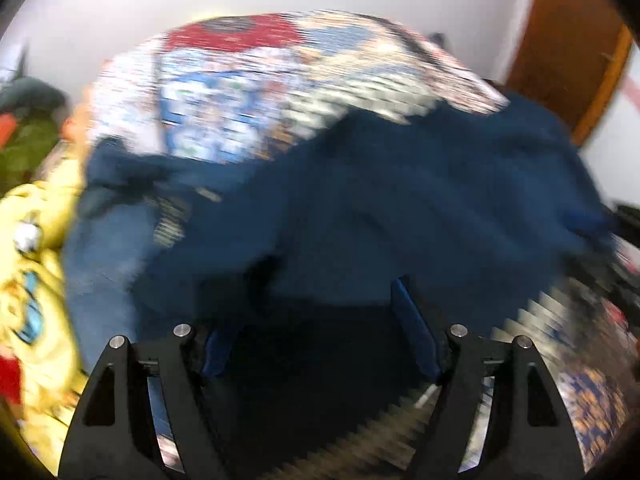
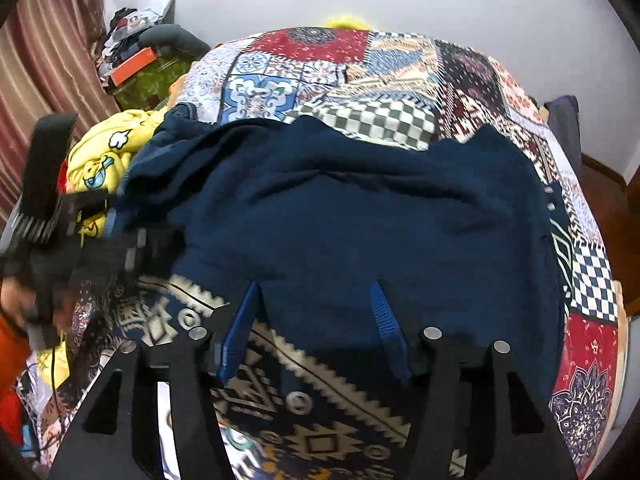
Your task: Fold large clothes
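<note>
A dark navy sweatshirt point(image 2: 352, 208) lies spread and rumpled across the patchwork bedspread point(image 2: 360, 76), its near hem reaching both grippers. The right gripper point(image 2: 316, 328) stands open over that hem; the left gripper point(image 1: 316, 320), seen through blur, is also open with cloth between its fingers. Yellow printed clothing point(image 2: 104, 156) is heaped just beside the sweatshirt's left edge.

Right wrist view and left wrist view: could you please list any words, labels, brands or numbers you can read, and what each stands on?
None can be read.
Yellow garment: cartoon prints only, no lettering.
Patchwork bedspread: patterns only.
Navy garment: no label shows.
Clutter by the curtain: too small to read.
Left wrist view: too blurred.
</note>
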### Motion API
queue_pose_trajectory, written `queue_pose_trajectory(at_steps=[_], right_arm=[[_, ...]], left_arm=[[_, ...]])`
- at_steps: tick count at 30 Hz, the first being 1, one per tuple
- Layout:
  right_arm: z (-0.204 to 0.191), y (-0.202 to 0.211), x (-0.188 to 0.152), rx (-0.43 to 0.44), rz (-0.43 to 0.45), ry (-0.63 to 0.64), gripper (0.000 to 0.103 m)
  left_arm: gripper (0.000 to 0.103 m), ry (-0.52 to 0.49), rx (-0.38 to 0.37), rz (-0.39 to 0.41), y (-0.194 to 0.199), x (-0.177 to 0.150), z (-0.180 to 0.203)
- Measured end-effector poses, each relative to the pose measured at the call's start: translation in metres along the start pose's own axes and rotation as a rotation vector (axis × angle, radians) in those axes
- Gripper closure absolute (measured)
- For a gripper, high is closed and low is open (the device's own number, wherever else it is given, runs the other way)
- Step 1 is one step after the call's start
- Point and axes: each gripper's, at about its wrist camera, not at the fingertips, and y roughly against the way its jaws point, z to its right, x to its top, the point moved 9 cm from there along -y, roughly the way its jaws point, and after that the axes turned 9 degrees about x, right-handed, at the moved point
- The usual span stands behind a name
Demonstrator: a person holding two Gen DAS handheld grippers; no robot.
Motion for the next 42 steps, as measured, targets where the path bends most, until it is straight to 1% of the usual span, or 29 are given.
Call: queue_pose_trajectory(at_steps=[1,2,3,4,5,7,8,11,13,15,16,19,20,23,27,30,34,38,40,42], right_arm=[[0.005,0.002,-0.001,0.001,-0.002,-0.012,0.045],[0.009,0.005,-0.004,-0.001,-0.001,-0.023,0.045],[0.013,0.007,-0.004,-0.003,-0.001,-0.029,0.045],[0.016,0.010,-0.005,-0.007,0.002,-0.035,0.045],[0.022,0.013,-0.008,-0.024,0.001,-0.041,0.045],[0.037,0.022,-0.014,-0.068,0.006,-0.048,0.043],[0.045,0.026,-0.017,-0.082,0.006,-0.060,0.039],[0.071,0.037,-0.025,-0.107,0.012,-0.127,0.039],[0.076,0.046,-0.032,-0.075,0.013,-0.146,0.040],[0.075,0.054,-0.037,-0.081,0.013,-0.143,0.039],[0.074,0.058,-0.039,-0.108,0.007,-0.130,0.038],[0.085,0.068,-0.054,-0.298,-0.052,-0.092,0.038],[0.086,0.070,-0.059,-0.317,-0.067,-0.086,0.038],[0.086,0.085,-0.075,-0.329,-0.078,-0.111,0.038],[0.074,0.114,-0.083,-0.303,-0.036,-0.157,0.038],[0.058,0.137,-0.081,-0.285,0.014,-0.160,0.038],[0.034,0.162,-0.070,-0.264,0.086,-0.135,0.038],[0.010,0.173,-0.059,-0.239,0.137,-0.099,0.033],[0.004,0.169,-0.054,-0.230,0.153,-0.080,0.033],[-0.002,0.162,-0.052,-0.217,0.152,-0.068,0.032]], left_arm=[[0.029,0.001,0.055,0.001,-0.008,0.009,-0.016],[0.029,0.012,0.091,-0.006,-0.015,0.015,-0.029],[0.029,0.043,0.123,-0.020,-0.022,0.023,-0.047],[0.029,0.076,0.123,-0.027,-0.026,0.029,-0.059],[0.029,0.131,0.145,-0.024,-0.026,0.037,-0.077],[0.029,0.187,0.216,-0.011,-0.023,0.046,-0.107],[0.029,0.210,0.230,-0.002,-0.018,0.048,-0.118],[0.029,0.256,0.220,0.005,-0.006,0.047,-0.139],[0.029,0.248,0.198,0.002,0.005,0.037,-0.141],[0.029,0.219,0.177,-0.006,0.012,0.025,-0.137],[0.029,0.204,0.169,-0.009,0.016,0.018,-0.134],[0.029,0.154,0.117,-0.009,0.036,-0.013,-0.116],[0.029,0.147,0.100,-0.010,0.039,-0.020,-0.111],[0.029,0.129,0.037,-0.006,0.057,-0.049,-0.091],[0.029,0.139,-0.012,-0.006,0.078,-0.078,-0.070],[0.029,0.189,-0.045,0.006,0.097,-0.091,-0.062],[0.029,0.274,-0.094,0.036,0.120,-0.101,-0.059],[0.029,0.413,-0.210,0.012,0.124,-0.113,-0.054],[0.029,0.462,-0.265,-0.015,0.118,-0.122,-0.049],[0.029,0.518,-0.342,-0.060,0.104,-0.130,-0.039]])
